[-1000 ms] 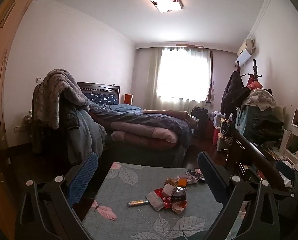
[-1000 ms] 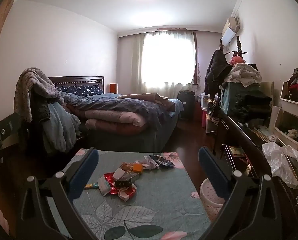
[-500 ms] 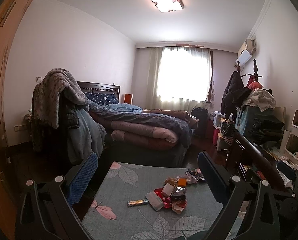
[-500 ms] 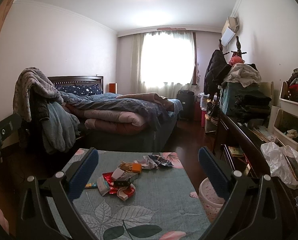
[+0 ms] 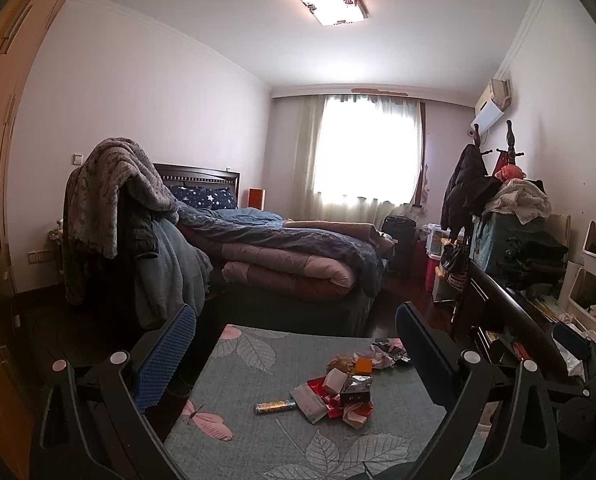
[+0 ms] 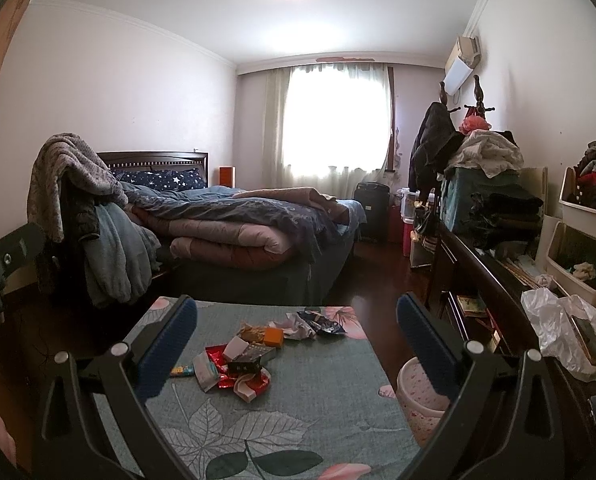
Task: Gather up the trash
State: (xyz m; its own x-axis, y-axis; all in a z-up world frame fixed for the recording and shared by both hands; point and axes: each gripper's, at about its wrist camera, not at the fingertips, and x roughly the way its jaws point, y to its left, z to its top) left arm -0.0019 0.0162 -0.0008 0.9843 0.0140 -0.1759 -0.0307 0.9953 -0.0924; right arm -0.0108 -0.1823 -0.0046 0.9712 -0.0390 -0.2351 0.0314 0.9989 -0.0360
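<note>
Trash (image 5: 340,394) lay heaped mid-table (image 5: 234,412) in the left view beyond the spread, empty left gripper (image 5: 296,346), while the right view showed the right gripper (image 6: 296,330) equally spread, bin (image 6: 420,396) beside the table; best pinch one wrapper low.

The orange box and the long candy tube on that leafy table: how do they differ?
The orange box is small, squarish and plain bright orange; the candy tube is long, thin and multicoloured. The box sits at the far side of the trash pile, among crumpled wrappers; the tube lies flat, apart, to the pile's left. Both rest on the table, ungrasped.
</note>
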